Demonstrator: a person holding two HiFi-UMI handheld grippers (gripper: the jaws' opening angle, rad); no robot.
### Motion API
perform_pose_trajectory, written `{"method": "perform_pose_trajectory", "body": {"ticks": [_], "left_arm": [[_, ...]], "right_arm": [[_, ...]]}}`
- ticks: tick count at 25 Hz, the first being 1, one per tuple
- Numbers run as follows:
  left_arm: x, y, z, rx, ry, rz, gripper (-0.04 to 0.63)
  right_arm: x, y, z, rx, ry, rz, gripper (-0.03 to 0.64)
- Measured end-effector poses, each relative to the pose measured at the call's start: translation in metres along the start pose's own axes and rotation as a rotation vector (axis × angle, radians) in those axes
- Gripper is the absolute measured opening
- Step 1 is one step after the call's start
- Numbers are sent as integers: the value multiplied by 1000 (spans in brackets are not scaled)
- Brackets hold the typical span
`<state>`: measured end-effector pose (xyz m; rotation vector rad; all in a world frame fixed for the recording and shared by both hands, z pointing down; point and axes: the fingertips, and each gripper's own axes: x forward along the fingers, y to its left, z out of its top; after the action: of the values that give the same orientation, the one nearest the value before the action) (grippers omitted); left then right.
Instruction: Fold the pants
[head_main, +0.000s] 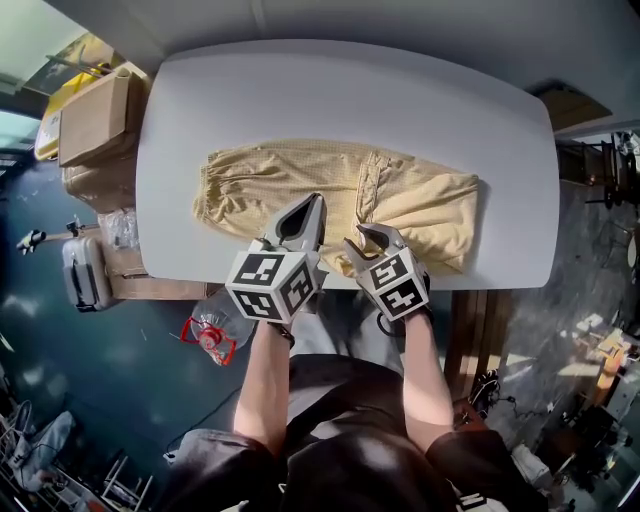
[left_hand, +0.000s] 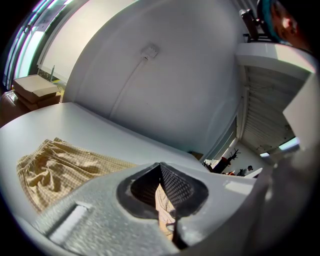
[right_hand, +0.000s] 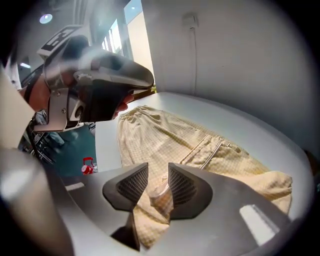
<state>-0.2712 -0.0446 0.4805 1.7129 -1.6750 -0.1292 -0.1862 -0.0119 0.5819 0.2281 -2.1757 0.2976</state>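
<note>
Left claw (head_main: 314, 203) pinches the pants (head_main: 425, 205); right claw (head_main: 362, 241) stands spread (cloth lies between).

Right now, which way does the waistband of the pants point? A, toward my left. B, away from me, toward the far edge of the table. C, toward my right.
A: in the head view the gathered waistband of the pants lies at the left end and the leg hems at the right, on the table.
</note>
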Motion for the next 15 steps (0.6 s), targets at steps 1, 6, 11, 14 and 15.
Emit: {"method": "perform_pose_trajectory", "body": {"ticks": [1,6,11,14,15], "left_arm": [[0,0,0,0,1,0,5],[0,-1,2,3,-4,0,5],[5,-18,18,32,-34,-23,5],[8,-36,29,55,-60,-45,5],[9,-43,33,64,-68,-54,5]], "right_arm": [[-1,-1,2,3,-12,0,133],[-14,-6,18,104,-131,6,95],[-53,-37,44,190,-292,-75,32],[-88,-55,64,204,-403,-137,8],[-101,-60,69,205,-439,-157,5]]}}
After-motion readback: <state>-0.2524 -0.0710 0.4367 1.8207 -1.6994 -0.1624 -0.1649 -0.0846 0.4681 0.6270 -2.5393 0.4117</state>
